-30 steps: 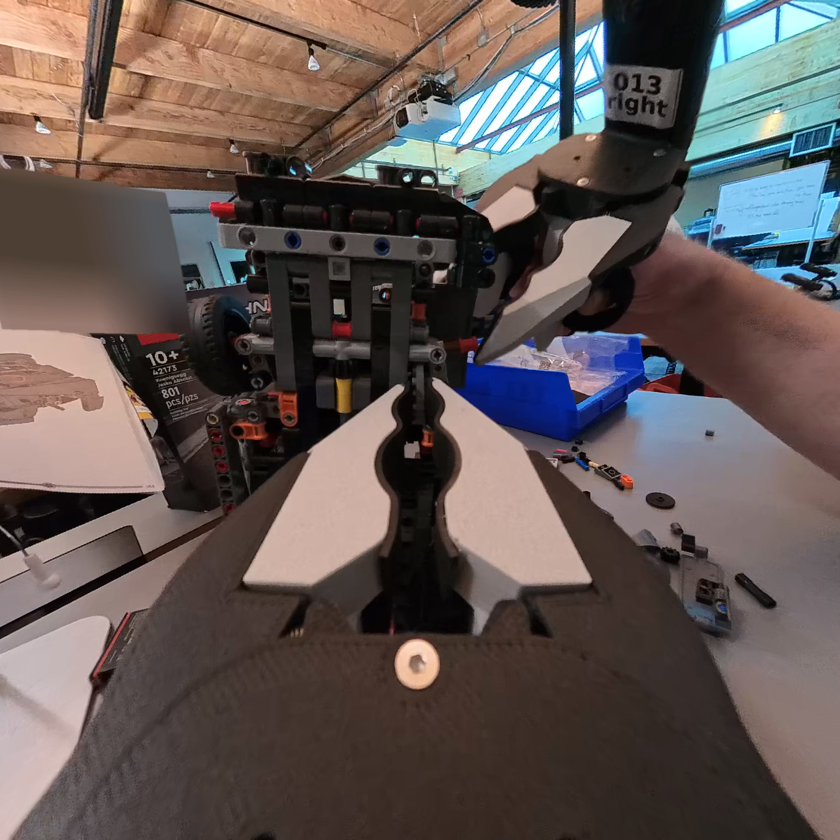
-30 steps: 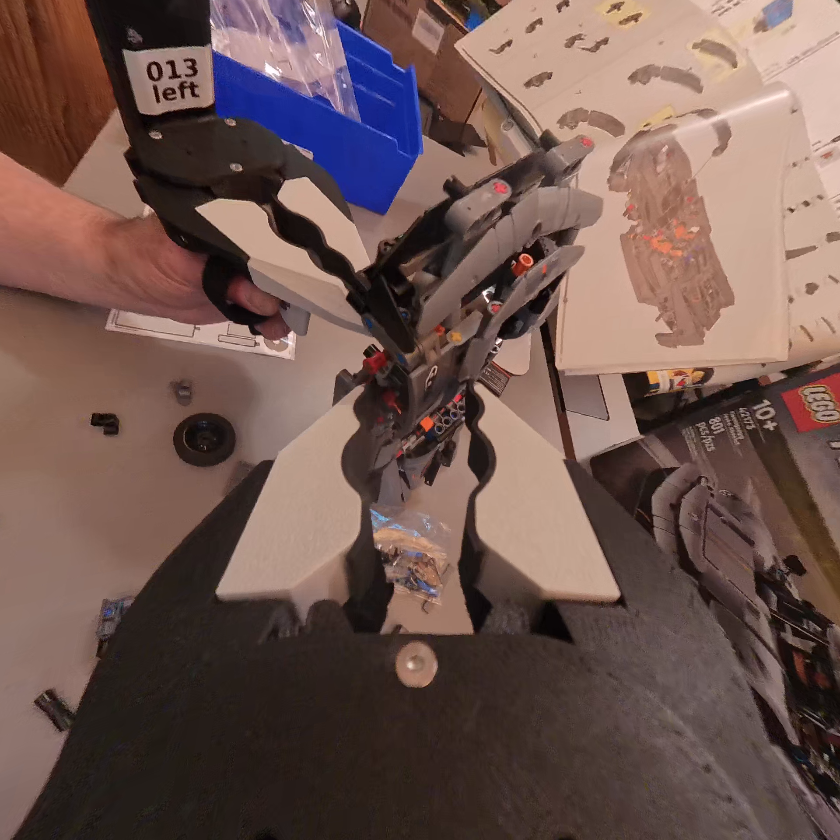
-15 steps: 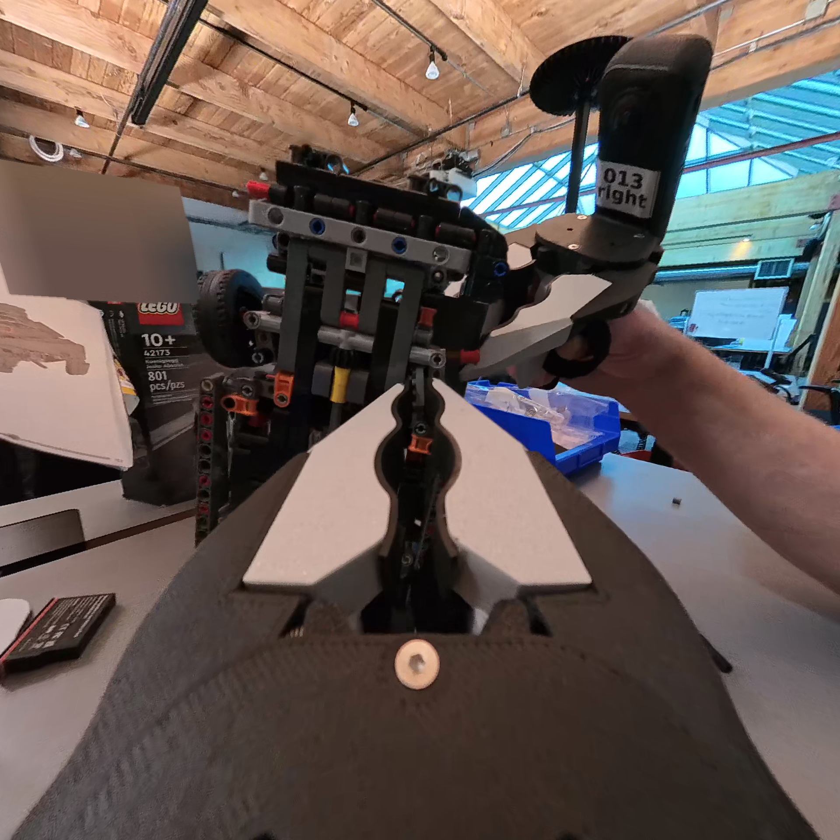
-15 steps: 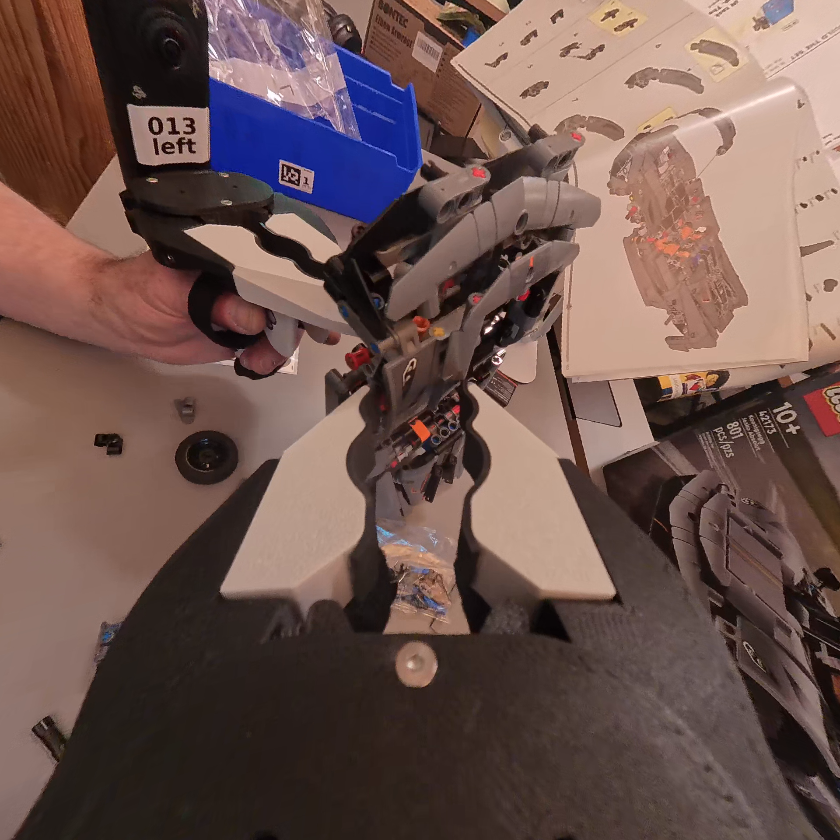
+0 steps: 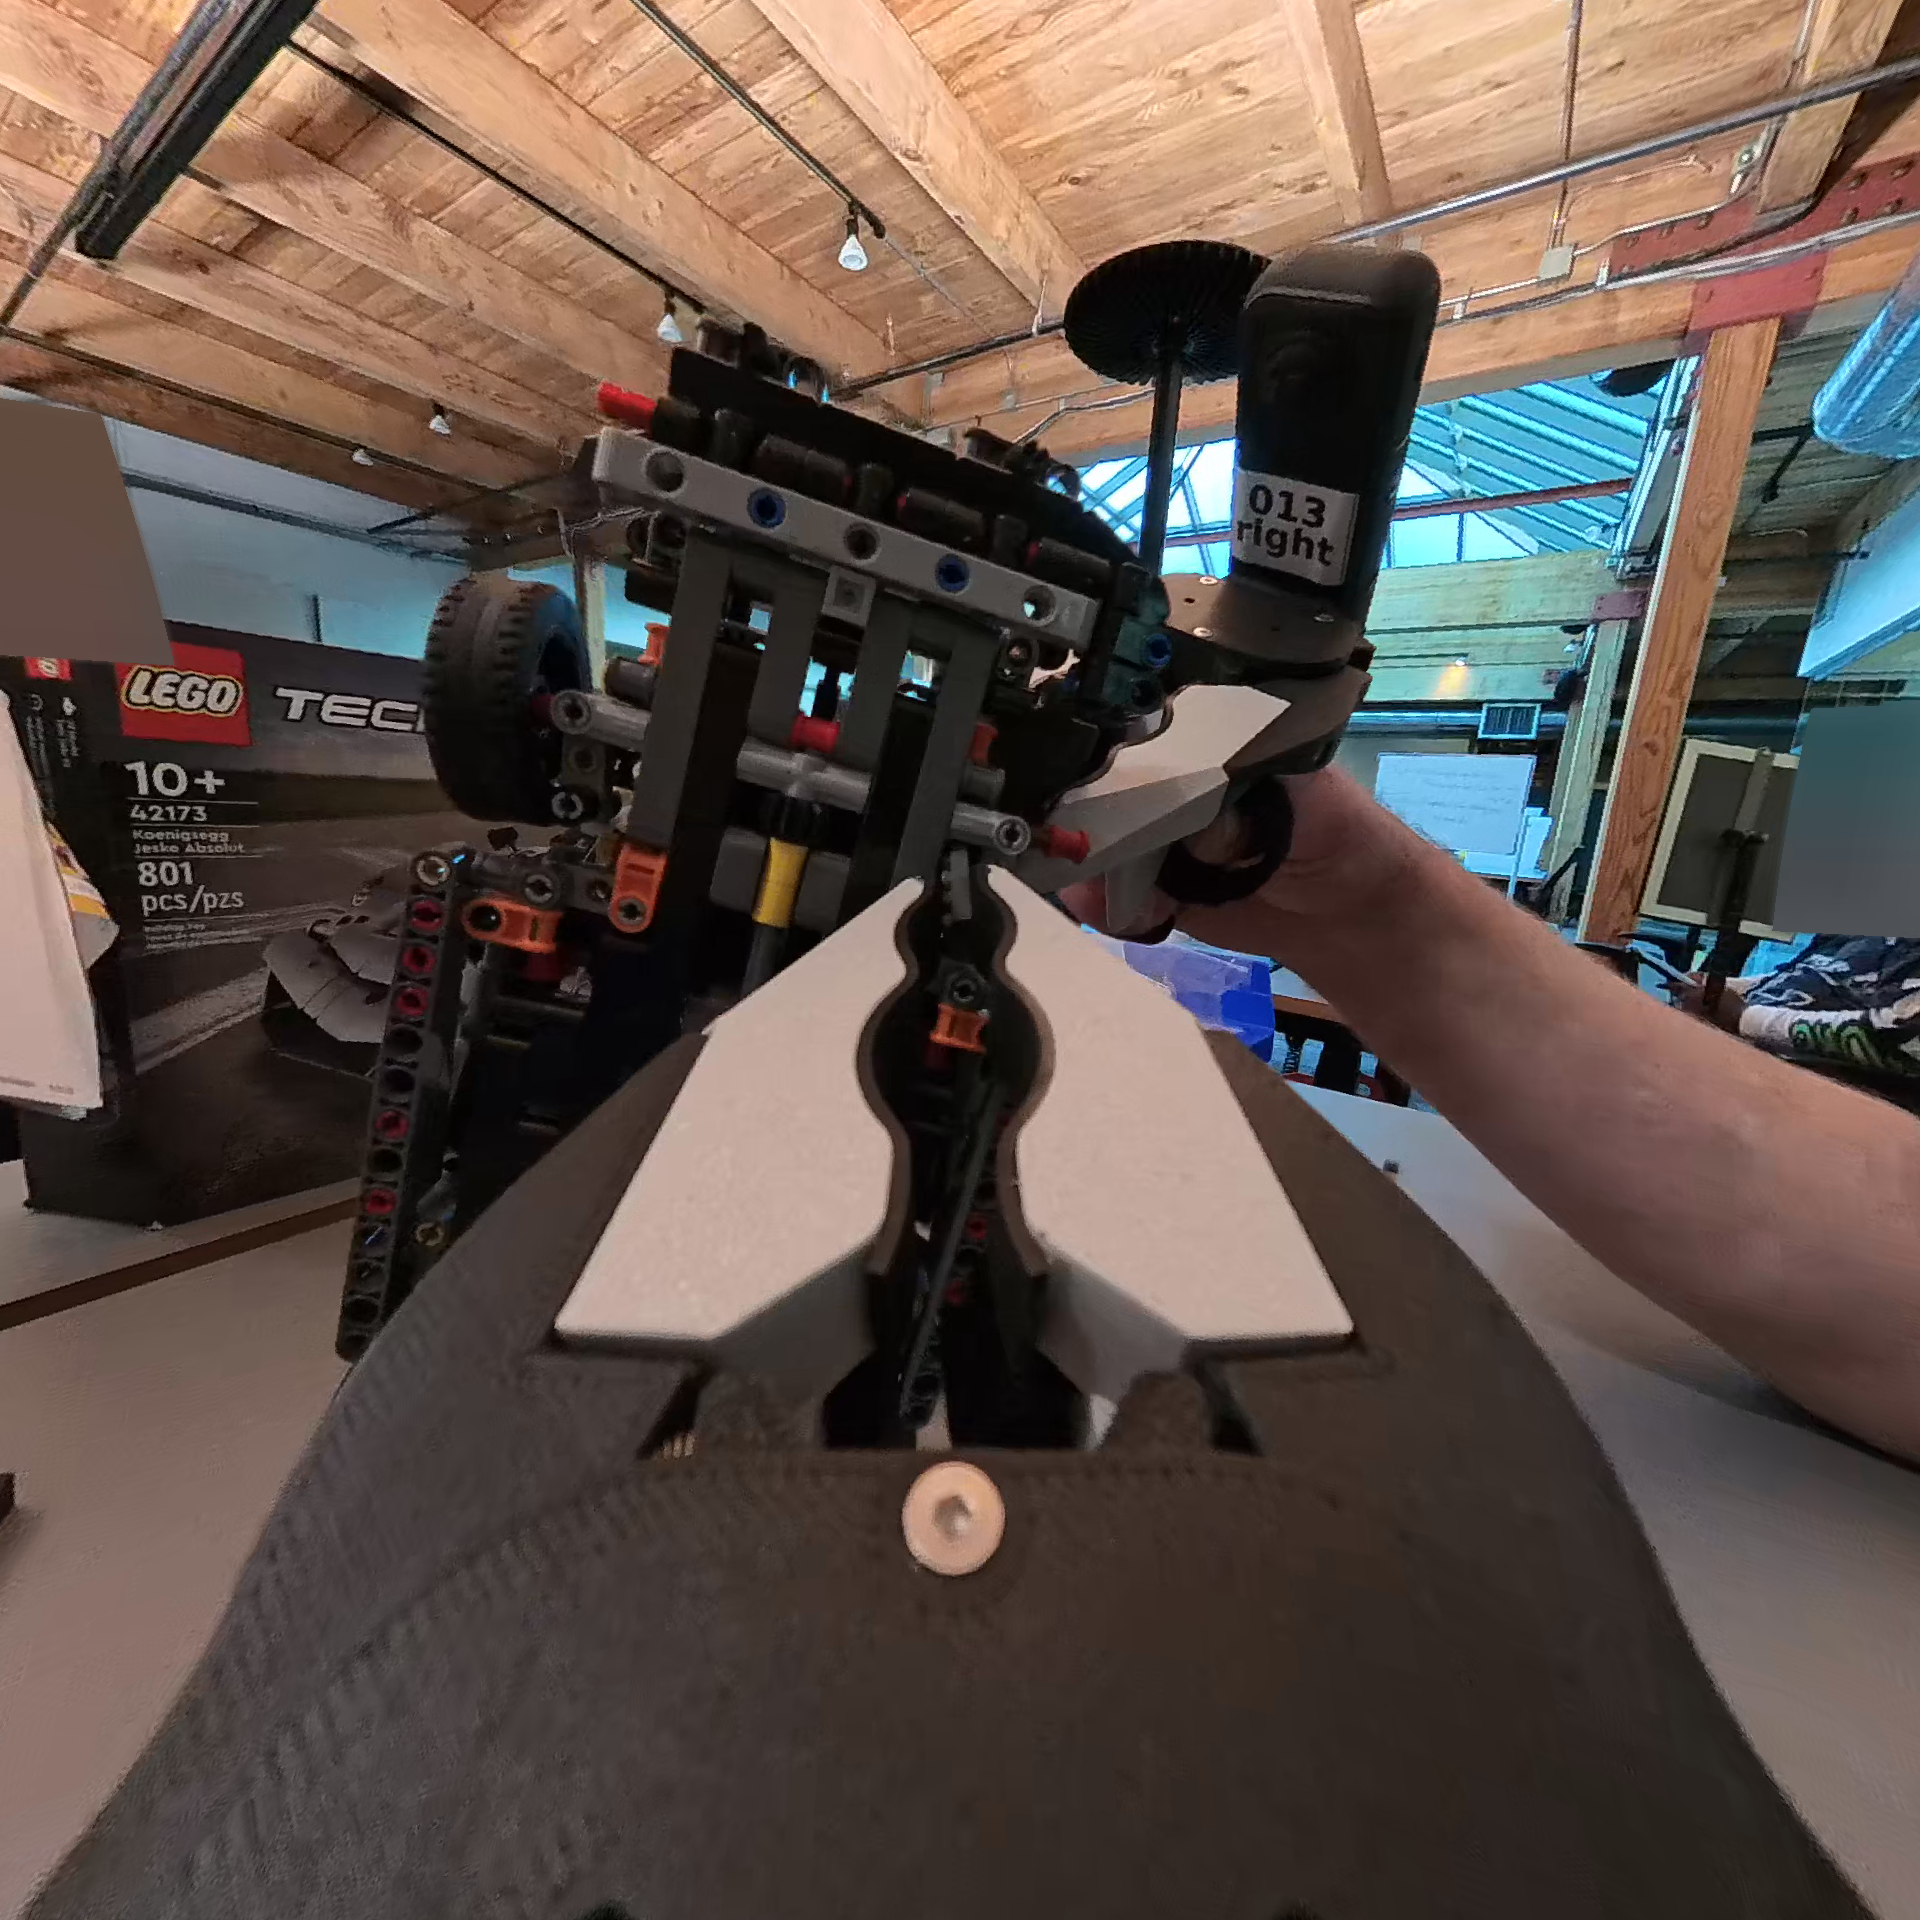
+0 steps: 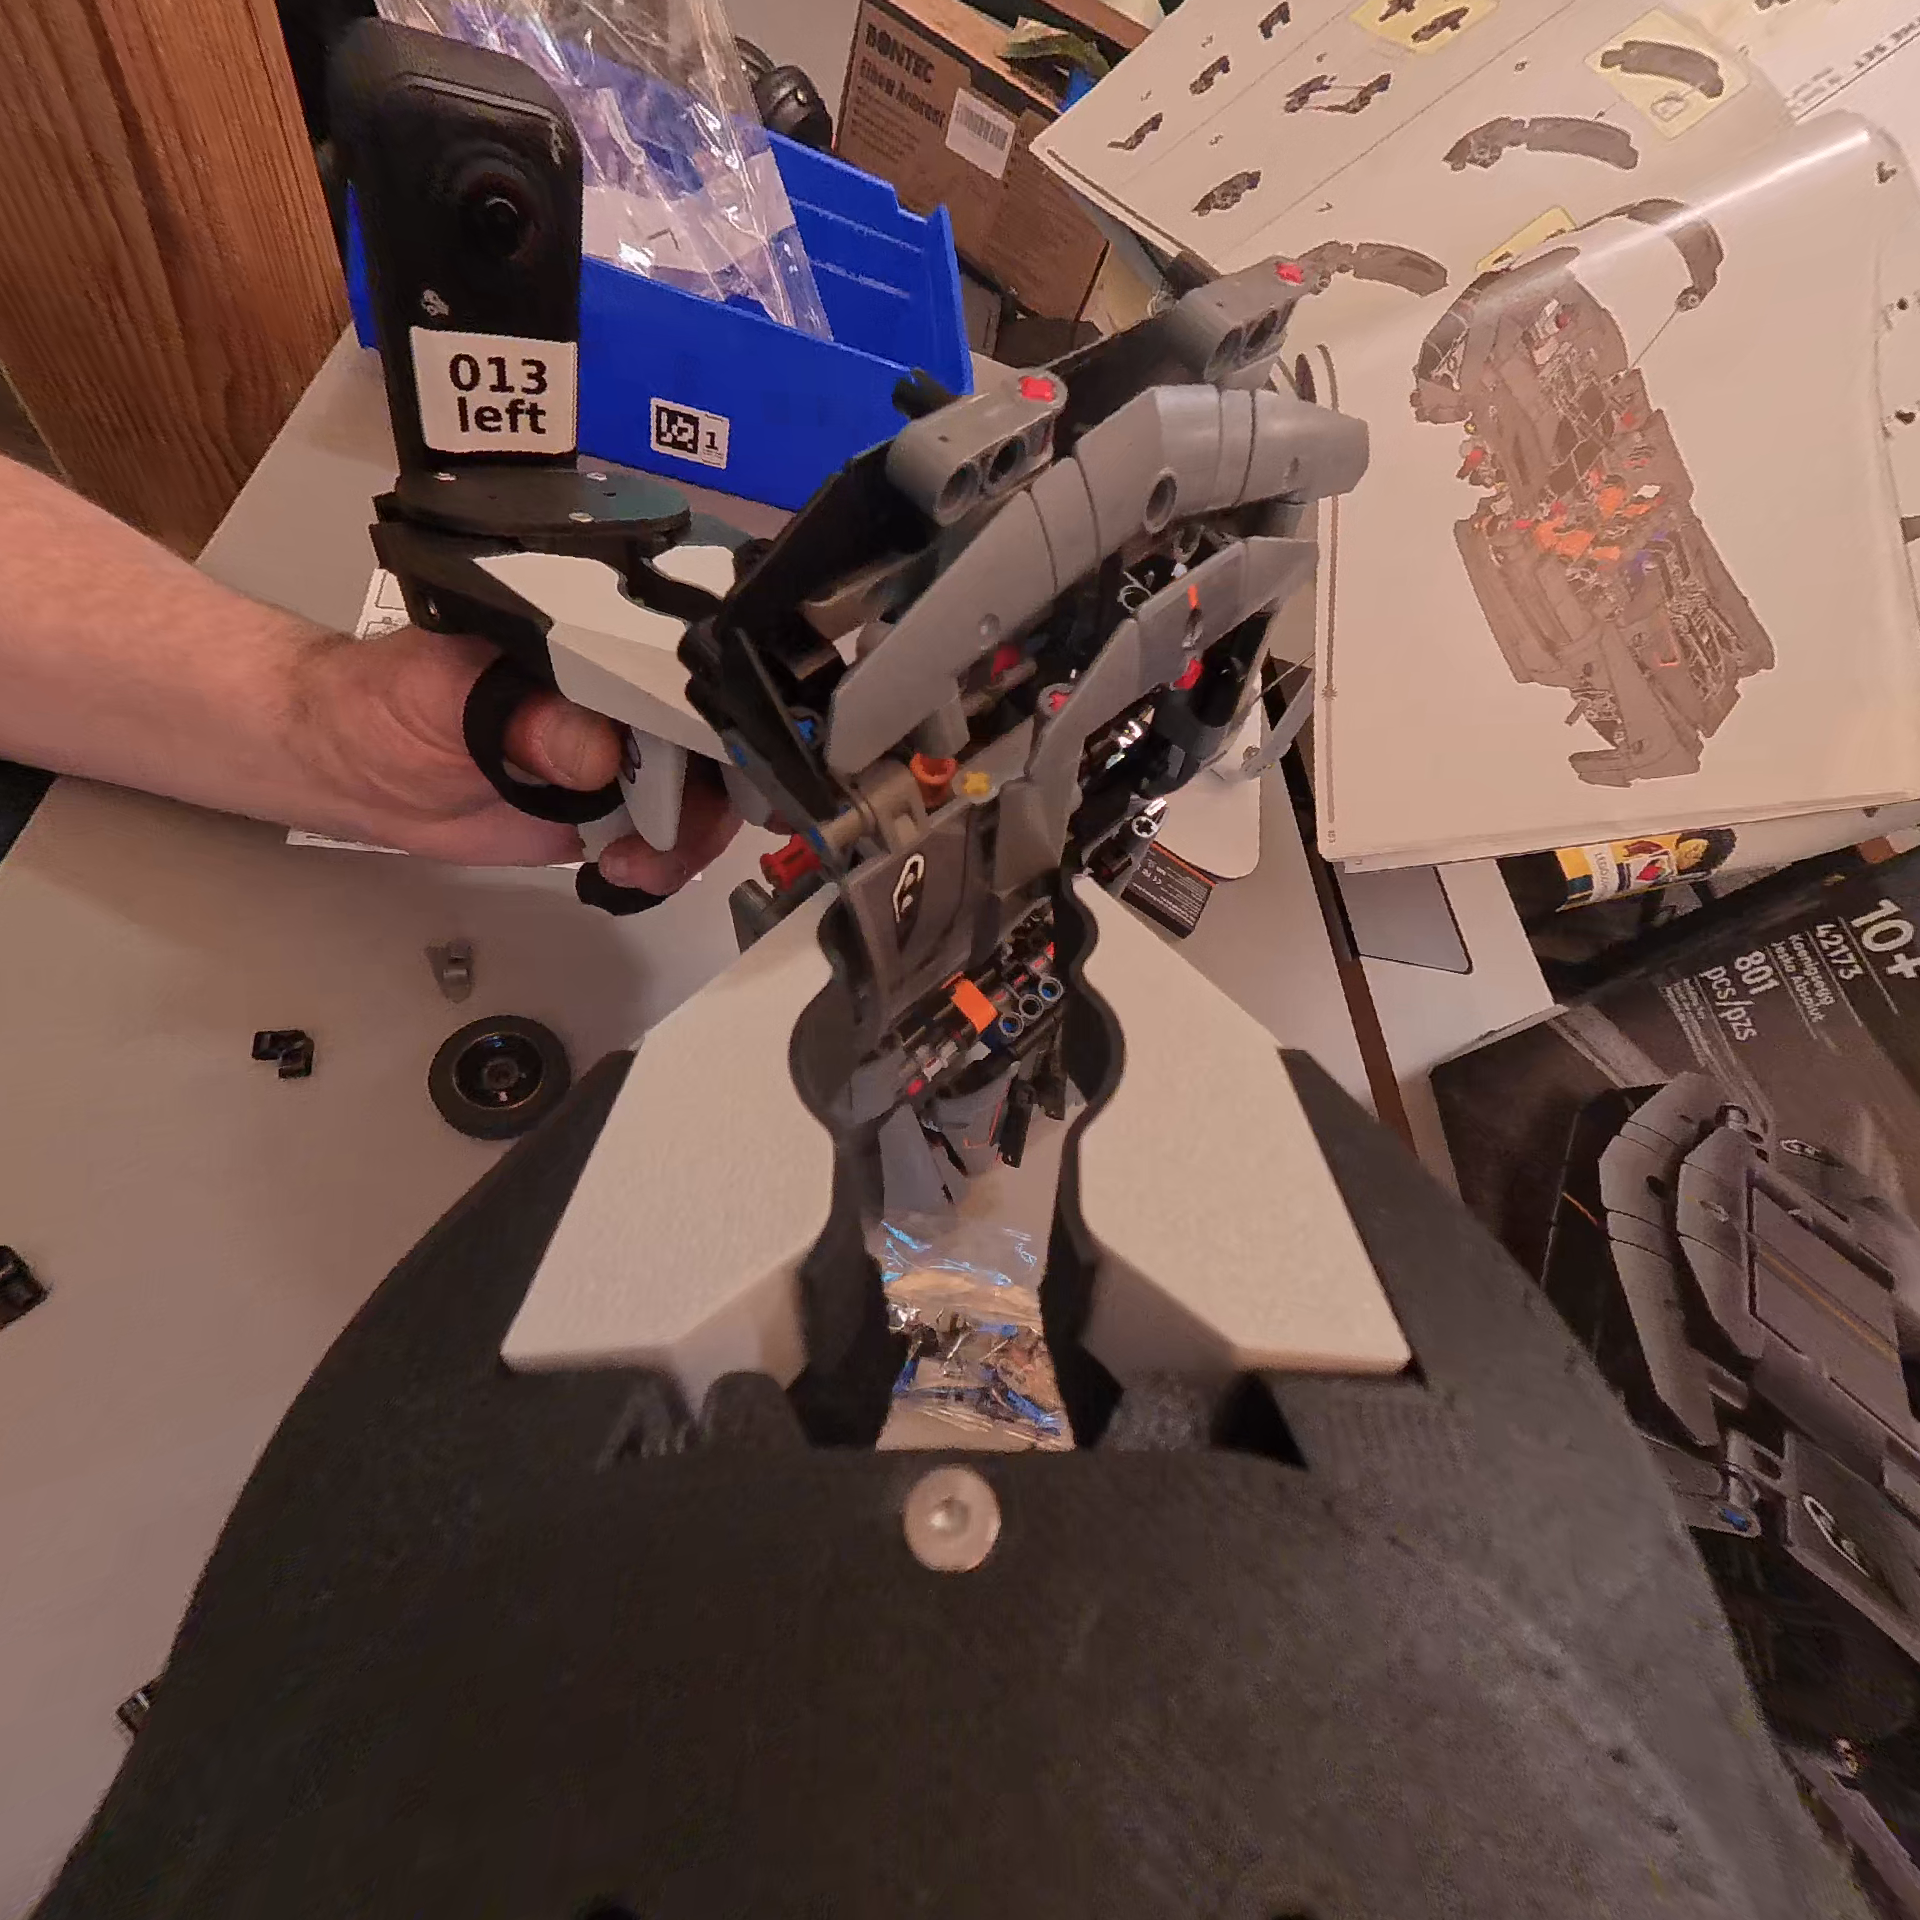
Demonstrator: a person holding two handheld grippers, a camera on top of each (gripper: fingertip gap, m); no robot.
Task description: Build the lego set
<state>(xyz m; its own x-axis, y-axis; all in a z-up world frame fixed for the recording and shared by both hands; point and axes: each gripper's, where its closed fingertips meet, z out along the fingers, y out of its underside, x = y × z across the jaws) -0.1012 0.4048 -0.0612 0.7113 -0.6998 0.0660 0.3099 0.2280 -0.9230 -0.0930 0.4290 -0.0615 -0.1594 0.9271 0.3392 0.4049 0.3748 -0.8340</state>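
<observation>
The half-built lego car (image 5: 831, 727) hangs above the table (image 6: 208, 1195), pinched from both ends: the left hand-held gripper (image 5: 951, 914) is clamped on its underside, the right hand-held gripper (image 6: 951, 914) on its grey nose.

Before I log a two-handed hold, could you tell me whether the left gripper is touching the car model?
Touching. In the left wrist view the left gripper is shut on the car model, with its black parts pinched between the fingertips.
</observation>
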